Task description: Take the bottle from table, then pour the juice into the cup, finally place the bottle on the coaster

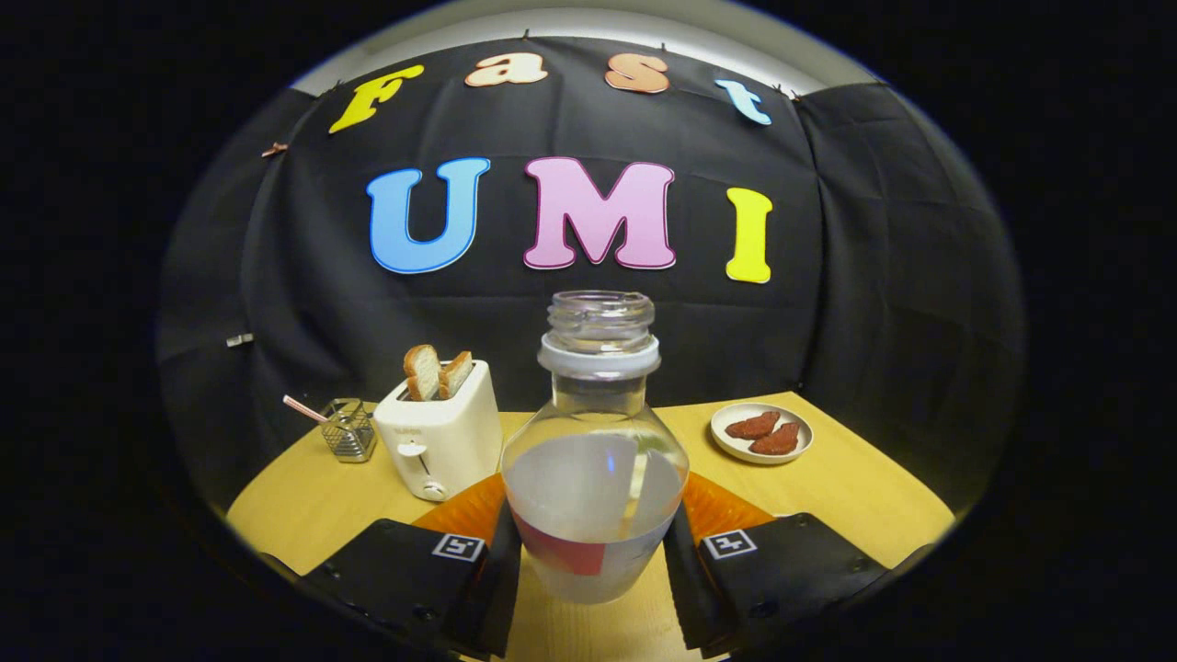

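A clear, uncapped bottle (594,460) with a white neck ring stands upright between my fingers, roughly half full of pale cloudy liquid, with a red patch on its label. My gripper (592,544) is shut on the bottle's lower body, one finger pressing on each side. An orange coaster (462,508) lies on the yellow wooden table (846,487); it shows past both sides of the bottle, just behind it. Whether the bottle's base rests on the table or hangs slightly above it, I cannot tell.
A cream toaster (443,437) with two slices of toast stands beyond the left finger. Left of it is a small wire basket (349,429) with a straw. A white plate (761,432) with reddish-brown pieces sits beyond the right finger.
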Demonstrator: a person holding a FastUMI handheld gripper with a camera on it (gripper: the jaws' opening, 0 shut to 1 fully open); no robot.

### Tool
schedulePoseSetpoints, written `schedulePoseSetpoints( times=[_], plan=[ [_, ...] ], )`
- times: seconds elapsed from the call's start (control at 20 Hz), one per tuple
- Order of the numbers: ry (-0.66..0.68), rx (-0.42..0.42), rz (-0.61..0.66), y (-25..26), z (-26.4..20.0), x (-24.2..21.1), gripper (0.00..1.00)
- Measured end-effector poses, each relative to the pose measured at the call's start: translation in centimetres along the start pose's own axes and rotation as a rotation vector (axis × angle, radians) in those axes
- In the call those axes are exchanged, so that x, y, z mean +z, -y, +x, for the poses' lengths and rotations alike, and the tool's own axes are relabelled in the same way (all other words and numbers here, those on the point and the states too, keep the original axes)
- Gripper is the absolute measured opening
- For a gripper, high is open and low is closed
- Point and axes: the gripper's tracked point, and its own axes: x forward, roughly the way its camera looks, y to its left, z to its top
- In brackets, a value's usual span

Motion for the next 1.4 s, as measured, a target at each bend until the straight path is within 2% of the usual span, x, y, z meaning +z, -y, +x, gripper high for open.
schedulePoseSetpoints(
  times=[0.4, 0.55, 0.7, 0.95, 1.15, 1.4],
  plan=[
    [-0.010, -0.047, -0.085, -0.6, 6.8, -3.6, 0.71],
    [-0.034, -0.017, -0.105, -1.3, 9.1, -6.1, 0.71],
    [0.006, -0.014, -0.131, -1.2, 10.0, -6.3, 0.71],
    [0.001, -0.026, -0.105, -0.5, 11.8, -8.1, 0.71],
    [-0.023, -0.051, -0.028, 0.5, 11.8, -9.7, 0.72],
    [-0.004, -0.084, 0.016, 0.8, 11.9, -9.5, 0.75]
  ],
)
